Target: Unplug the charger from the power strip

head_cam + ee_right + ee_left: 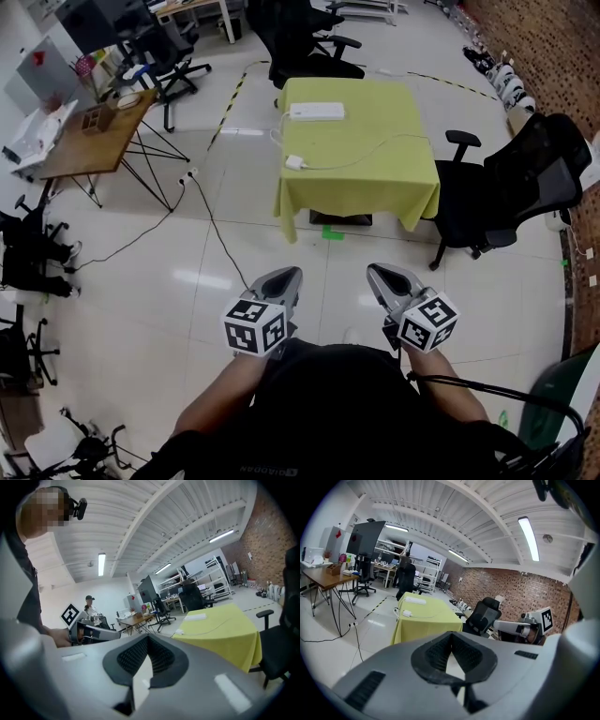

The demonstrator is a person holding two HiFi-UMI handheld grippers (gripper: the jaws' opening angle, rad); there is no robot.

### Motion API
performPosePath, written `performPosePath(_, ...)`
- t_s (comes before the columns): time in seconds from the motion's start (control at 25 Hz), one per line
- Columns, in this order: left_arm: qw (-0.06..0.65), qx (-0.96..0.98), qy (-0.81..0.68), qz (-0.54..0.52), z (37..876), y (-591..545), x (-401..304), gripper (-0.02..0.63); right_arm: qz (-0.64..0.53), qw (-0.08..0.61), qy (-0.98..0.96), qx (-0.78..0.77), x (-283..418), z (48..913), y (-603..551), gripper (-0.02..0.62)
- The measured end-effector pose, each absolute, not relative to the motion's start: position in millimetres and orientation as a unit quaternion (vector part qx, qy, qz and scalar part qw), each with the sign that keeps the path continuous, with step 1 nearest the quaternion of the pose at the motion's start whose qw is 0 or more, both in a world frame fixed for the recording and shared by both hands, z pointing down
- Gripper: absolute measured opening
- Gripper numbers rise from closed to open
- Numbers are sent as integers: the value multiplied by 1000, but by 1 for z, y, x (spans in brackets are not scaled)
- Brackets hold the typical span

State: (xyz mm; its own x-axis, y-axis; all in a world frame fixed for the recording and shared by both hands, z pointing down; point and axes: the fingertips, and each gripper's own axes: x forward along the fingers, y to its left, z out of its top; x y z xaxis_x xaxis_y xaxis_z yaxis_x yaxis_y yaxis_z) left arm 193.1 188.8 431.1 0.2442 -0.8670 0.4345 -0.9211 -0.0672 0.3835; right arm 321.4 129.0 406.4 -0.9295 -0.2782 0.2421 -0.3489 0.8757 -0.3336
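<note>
Closed and empty, the left tool (284, 278) and right tool (382, 275) hang well short of the yellow surface (394, 178) bearing the charger (295, 162) and power strip (316, 112); best to steady the strip and pull straight.

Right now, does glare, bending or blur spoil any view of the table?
Head view: sharp and evenly lit, with pale glare patches on the floor; the yellow table is clear. Left gripper view: strong fisheye bending, dark corners, a bright ceiling lamp. Right gripper view: the same bending, but the table stays sharp.
</note>
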Motion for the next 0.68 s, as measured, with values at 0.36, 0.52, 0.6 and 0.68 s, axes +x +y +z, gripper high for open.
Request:
performPosePath(0.36, 301, 732, -610, 39, 430, 183, 191, 6, 179, 95, -964, 173, 324, 401, 123, 0)
performPosePath(0.52, 302, 730, -612, 38, 431, 184, 190, 6, 180, 97, -964, 172, 324, 403, 126, 0)
performPosePath(0.6, 301, 731, -612, 38, 432, 183, 190, 6, 178, 97, -965, 169, 321, 403, 126, 0)
performPosePath(0.68, 301, 730, -612, 38, 432, 183, 188, 6, 177, 97, -965, 165, 318, 402, 127, 0)
